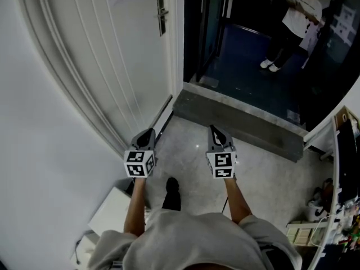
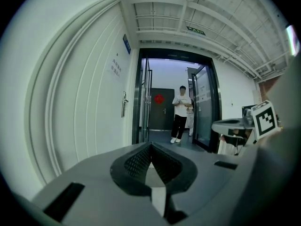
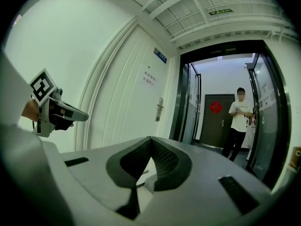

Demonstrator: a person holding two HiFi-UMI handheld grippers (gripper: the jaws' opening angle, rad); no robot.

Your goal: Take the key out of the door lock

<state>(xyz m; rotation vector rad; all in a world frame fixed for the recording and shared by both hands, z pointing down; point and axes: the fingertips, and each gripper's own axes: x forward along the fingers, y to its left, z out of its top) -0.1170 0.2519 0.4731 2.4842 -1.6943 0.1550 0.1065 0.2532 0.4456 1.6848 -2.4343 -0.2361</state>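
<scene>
Key indiscernible — close in on door lock (image 1: 161,14); left gripper (image 1: 148,135), right gripper (image 1: 216,134) fingers closed, empty — open yours first.
</scene>
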